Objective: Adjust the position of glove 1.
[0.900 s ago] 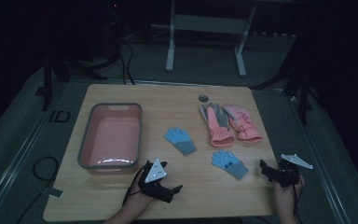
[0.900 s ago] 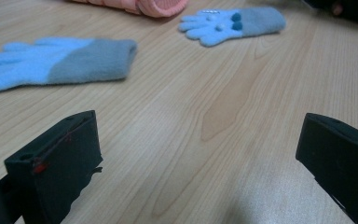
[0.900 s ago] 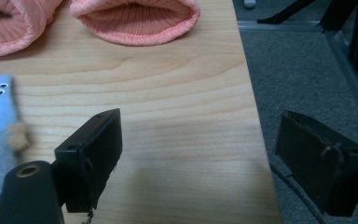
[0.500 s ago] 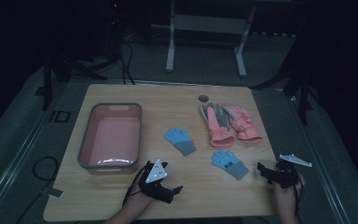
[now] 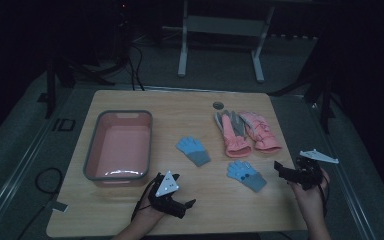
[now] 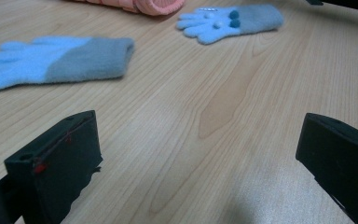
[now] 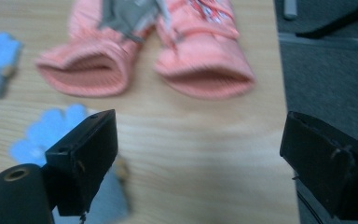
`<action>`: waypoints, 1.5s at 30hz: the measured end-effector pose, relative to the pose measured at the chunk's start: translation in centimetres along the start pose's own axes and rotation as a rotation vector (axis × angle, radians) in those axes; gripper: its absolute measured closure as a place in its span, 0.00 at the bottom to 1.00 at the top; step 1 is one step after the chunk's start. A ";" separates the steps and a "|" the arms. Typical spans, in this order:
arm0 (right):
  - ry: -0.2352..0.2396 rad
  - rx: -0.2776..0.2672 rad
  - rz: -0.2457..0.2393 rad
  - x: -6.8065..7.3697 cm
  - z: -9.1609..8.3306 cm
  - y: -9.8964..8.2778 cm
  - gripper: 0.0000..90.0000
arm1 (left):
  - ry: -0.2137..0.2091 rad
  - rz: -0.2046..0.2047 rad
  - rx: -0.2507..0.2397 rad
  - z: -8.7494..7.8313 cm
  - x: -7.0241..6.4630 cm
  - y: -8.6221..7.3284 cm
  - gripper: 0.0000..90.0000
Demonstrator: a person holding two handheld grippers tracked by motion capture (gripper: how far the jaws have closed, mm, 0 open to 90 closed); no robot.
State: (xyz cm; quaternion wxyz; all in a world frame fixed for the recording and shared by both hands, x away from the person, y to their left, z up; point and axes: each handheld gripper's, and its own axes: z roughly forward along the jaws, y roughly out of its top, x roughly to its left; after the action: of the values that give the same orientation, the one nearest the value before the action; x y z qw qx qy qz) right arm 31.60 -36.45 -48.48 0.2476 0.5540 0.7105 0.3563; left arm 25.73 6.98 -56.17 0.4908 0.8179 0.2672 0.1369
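Note:
Two blue knit gloves with grey cuffs lie mid-table: one [image 5: 193, 150] near the centre, the other [image 5: 246, 175] closer to the right. Two pink gloves [image 5: 235, 132] [image 5: 260, 131] lie side by side behind them. My left gripper [image 5: 186, 206] rests open near the front edge, pointing right; its view shows the first blue glove [image 6: 56, 60] and the dotted one [image 6: 233, 21] beyond its empty jaws. My right gripper [image 5: 281, 171] is open just right of the nearer blue glove [image 7: 51, 130], with the pink cuffs [image 7: 98, 65] ahead.
A pink basin [image 5: 117, 147] with a grey rim stands empty at the table's left. A small dark round object [image 5: 218, 105] lies near the back edge. The table's right edge [image 7: 279, 93] runs between the right jaws, with grey floor beyond.
My right gripper has shifted a little left and forward, closer to the nearer blue glove. The left gripper has stayed put.

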 end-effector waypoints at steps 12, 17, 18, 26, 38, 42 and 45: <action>0.075 0.003 -0.066 2.5 0.4 4.1 0.12 | -0.003 -0.004 0.006 0.0 0.0 0.0 0.00; 0.110 -0.002 -0.100 4.1 0.9 5.5 0.12 | 0.000 -0.009 0.003 0.0 0.0 0.0 0.00; 0.119 0.002 -0.112 4.4 1.1 5.8 0.12 | -0.001 -0.009 0.003 0.0 0.0 0.0 0.00; 0.189 0.001 -0.190 7.4 2.3 7.5 0.14 | -0.004 -0.003 0.006 0.0 0.0 0.0 0.00; 0.286 0.046 -0.283 11.1 5.0 8.8 0.16 | -0.006 -0.002 0.005 0.0 0.0 0.0 0.00; 0.311 0.062 -0.311 12.3 6.1 8.9 0.16 | -0.008 -0.001 0.006 0.0 0.0 0.0 0.00; 0.333 0.081 -0.329 13.2 7.0 9.0 0.16 | -0.011 -0.002 0.007 0.0 0.0 0.0 0.00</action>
State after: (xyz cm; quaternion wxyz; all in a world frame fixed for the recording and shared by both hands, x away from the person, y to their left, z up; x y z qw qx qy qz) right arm 38.87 -20.95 -45.30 0.1595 0.3740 0.8358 0.3689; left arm 25.73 6.95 -56.17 0.4896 0.8200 0.2659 0.1309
